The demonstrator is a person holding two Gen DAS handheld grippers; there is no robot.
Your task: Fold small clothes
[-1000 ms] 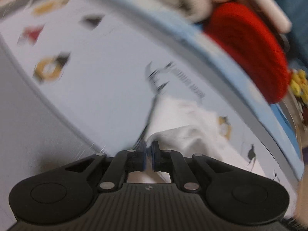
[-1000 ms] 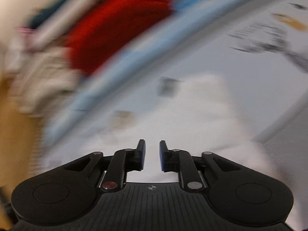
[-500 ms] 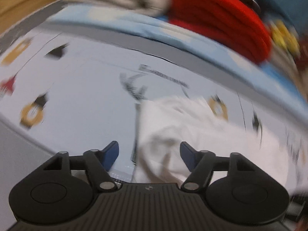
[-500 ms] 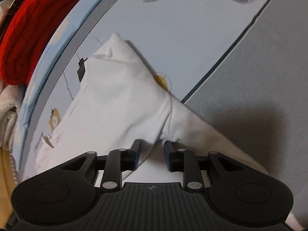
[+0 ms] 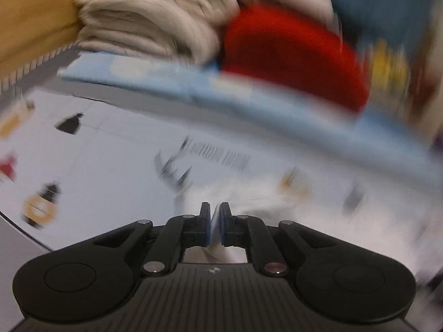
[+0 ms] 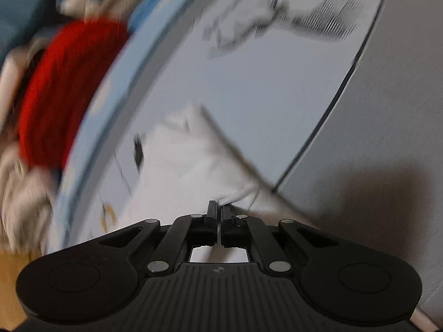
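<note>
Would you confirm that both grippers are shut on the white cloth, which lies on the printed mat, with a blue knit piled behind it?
Not quite: the knit behind is red, not blue, as both wrist views show. The rest holds: the left gripper and the right gripper are each shut on the white cloth, which lies on the printed mat.

I see one small white garment, plain cloth, partly folded and creased, lying on the pale printed mat. In the right wrist view it runs to a pointed corner at its far end, and its near edge reaches the mat's border. The left wrist view shows it blurred, bunched near the camera.
</note>
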